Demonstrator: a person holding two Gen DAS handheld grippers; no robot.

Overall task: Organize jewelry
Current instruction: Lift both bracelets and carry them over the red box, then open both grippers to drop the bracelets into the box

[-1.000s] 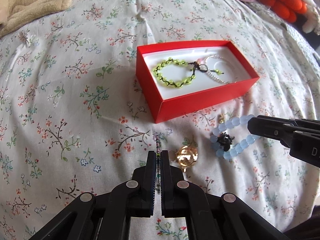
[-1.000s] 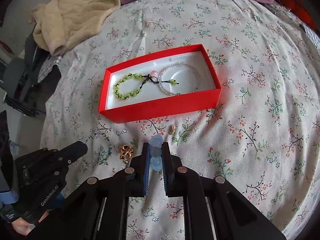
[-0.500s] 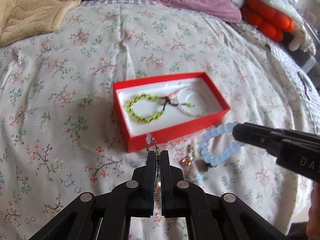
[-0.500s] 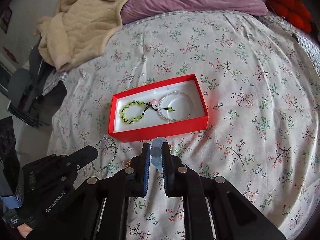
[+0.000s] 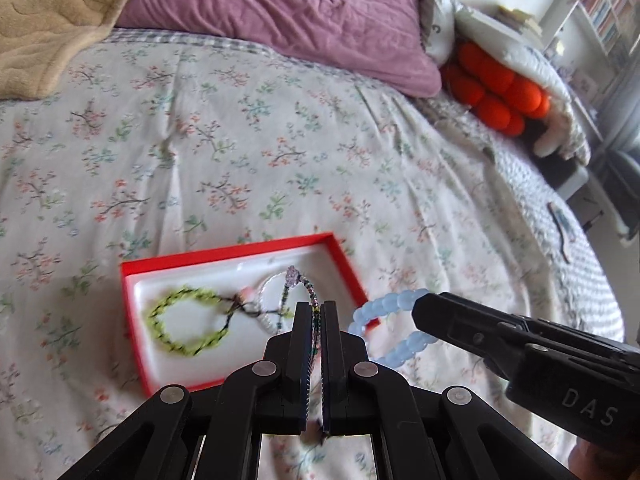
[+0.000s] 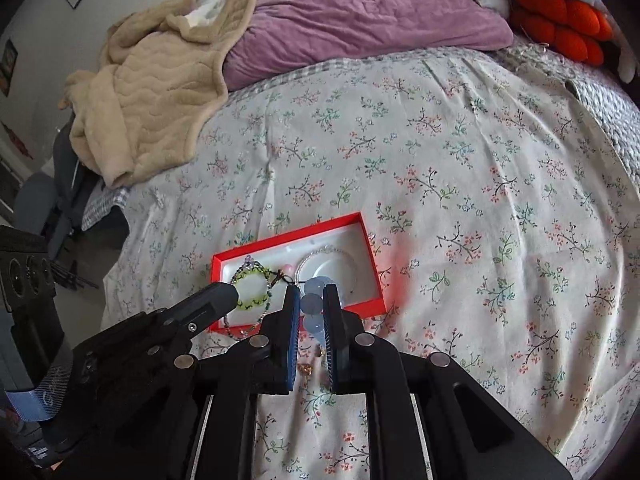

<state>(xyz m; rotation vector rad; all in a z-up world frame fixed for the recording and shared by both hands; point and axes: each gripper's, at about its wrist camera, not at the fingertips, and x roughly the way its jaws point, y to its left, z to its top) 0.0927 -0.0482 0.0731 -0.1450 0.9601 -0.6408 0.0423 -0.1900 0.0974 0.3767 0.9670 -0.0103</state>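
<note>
A red box (image 5: pixel 134 312) with a white lining lies on the floral bedspread and holds a green bead bracelet (image 5: pixel 186 322) and a clear bead bracelet (image 6: pixel 328 258). My left gripper (image 5: pixel 316 310) is shut on a thin dark beaded bracelet (image 5: pixel 298 286) and holds it above the box. My right gripper (image 6: pixel 312 294) is shut on a pale blue bead bracelet (image 6: pixel 312 304), also lifted; the blue bracelet also shows in the left wrist view (image 5: pixel 384 306). A small gold piece (image 6: pixel 306 369) lies on the bedspread below the right fingers.
A purple pillow (image 6: pixel 360 12) and a beige blanket (image 6: pixel 152 88) lie at the far end of the bed. An orange and white plush (image 5: pixel 492 88) sits at the far right. The bed edge falls away at left in the right wrist view.
Both grippers have risen off the bedspread with their bracelets and moved toward the red box. The box now sits lower and smaller in both views.
</note>
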